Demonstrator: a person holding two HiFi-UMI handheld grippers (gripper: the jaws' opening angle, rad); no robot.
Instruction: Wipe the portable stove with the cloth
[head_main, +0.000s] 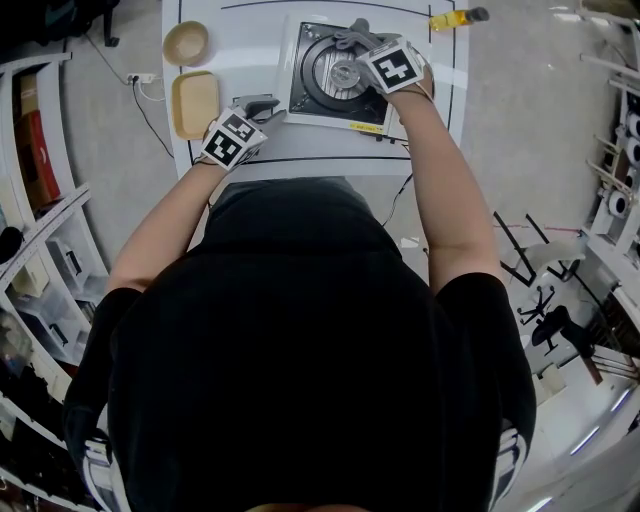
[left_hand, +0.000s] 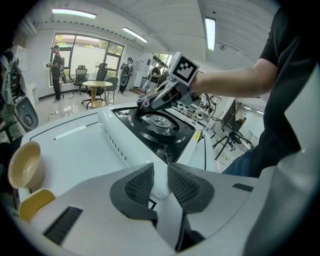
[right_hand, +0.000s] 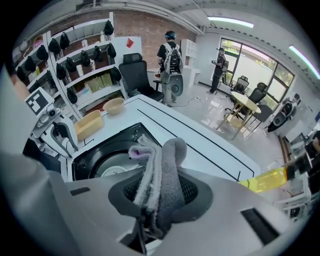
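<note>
White worktop (head_main: 240, 40) carries a round tan bowl (head_main: 186, 43) and a rectangular tray (head_main: 195, 102). The left gripper (left_hand: 159, 184) points at the square stove's (head_main: 305, 92) corner, its ribbed jaws slightly apart and empty. The right gripper's (head_main: 362, 42) jaws pinch the folded, fleecy grey cloth (right_hand: 161, 167) over the stove's round black burner well.

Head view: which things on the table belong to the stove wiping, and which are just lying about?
Job:
portable stove
cloth, clamped in the right gripper

Lying about:
round bowl
tan tray
yellow bottle
</note>
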